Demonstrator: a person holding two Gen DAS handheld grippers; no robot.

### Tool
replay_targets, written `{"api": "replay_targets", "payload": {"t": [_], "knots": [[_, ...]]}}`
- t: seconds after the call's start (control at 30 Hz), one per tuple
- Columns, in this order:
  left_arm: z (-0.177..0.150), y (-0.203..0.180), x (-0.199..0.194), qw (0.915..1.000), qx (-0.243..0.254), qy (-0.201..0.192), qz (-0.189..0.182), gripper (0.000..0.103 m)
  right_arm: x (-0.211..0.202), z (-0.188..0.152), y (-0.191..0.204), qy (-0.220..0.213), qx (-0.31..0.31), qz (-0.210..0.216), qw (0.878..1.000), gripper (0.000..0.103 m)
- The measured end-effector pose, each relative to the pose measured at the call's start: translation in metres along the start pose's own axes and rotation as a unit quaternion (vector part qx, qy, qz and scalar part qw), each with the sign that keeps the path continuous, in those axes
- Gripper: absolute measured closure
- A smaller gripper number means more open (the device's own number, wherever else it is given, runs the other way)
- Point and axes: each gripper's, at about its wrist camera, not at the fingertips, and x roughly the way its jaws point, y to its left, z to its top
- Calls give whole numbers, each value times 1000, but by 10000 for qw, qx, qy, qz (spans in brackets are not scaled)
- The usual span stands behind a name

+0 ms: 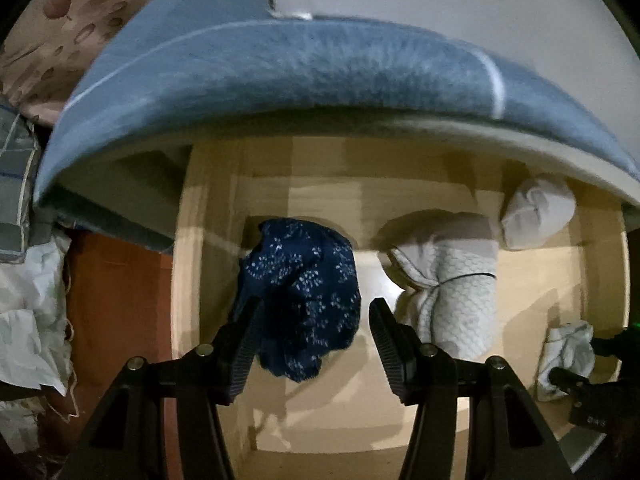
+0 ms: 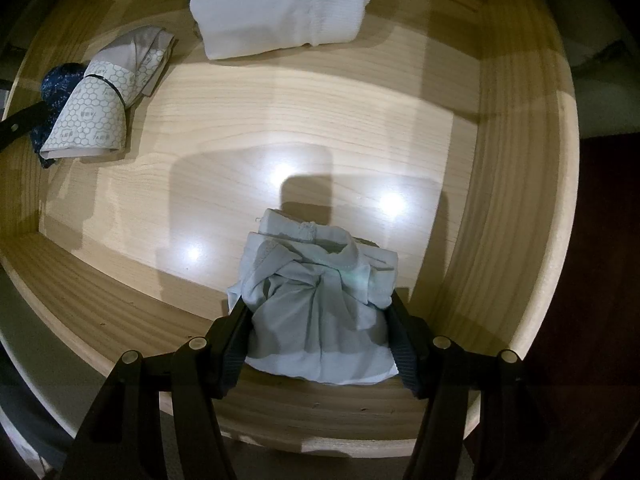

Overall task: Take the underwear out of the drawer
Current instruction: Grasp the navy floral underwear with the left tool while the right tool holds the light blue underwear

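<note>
Open wooden drawer [image 2: 516, 184], four bundles of underwear inside.

Right gripper [image 2: 318, 326] points straight down over the front right part of the drawer. Pale grey-blue bundle [image 2: 316, 300] sits between its jaws, both pads pressed into the cloth on either flank; the jaws stand partly closed on it. Bundle's bottom edge lies at the drawer's front wall. Whether it has left the floor is hard to tell from this angle.

Left gripper [image 1: 312, 332] tilts steeply down over the drawer's left part, jaws wide and holding nothing. Navy speckled bundle [image 1: 304, 292] lies directly ahead in the gap, its long axis running along the fingers; the left finger [image 1: 244, 340] overlaps its edge, the right one stands clear. This hand is the nearer to it.

Honeycomb-print roll [image 1: 456, 292] lies just right of the navy one, white folded piece [image 2: 280, 12] towards the back.

Judgement: right hand's next move is a straight lift; left needs to drop a little, then close.
</note>
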Motion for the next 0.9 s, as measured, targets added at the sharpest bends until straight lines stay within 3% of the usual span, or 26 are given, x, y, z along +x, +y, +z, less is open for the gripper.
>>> {"api": "replay_targets", "payload": {"t": [0.5, 0.6, 0.9], "knots": [[7, -25, 28, 9962, 685, 328, 431, 48, 5, -2, 7, 4, -4, 35, 10000, 43], [8, -29, 31, 9942, 810, 401, 575, 65, 7, -3, 8, -4, -7, 51, 10000, 43], [-1, -22, 24, 9942, 693, 791, 224, 74, 6, -3, 9, -10, -10, 114, 9999, 43]]}}
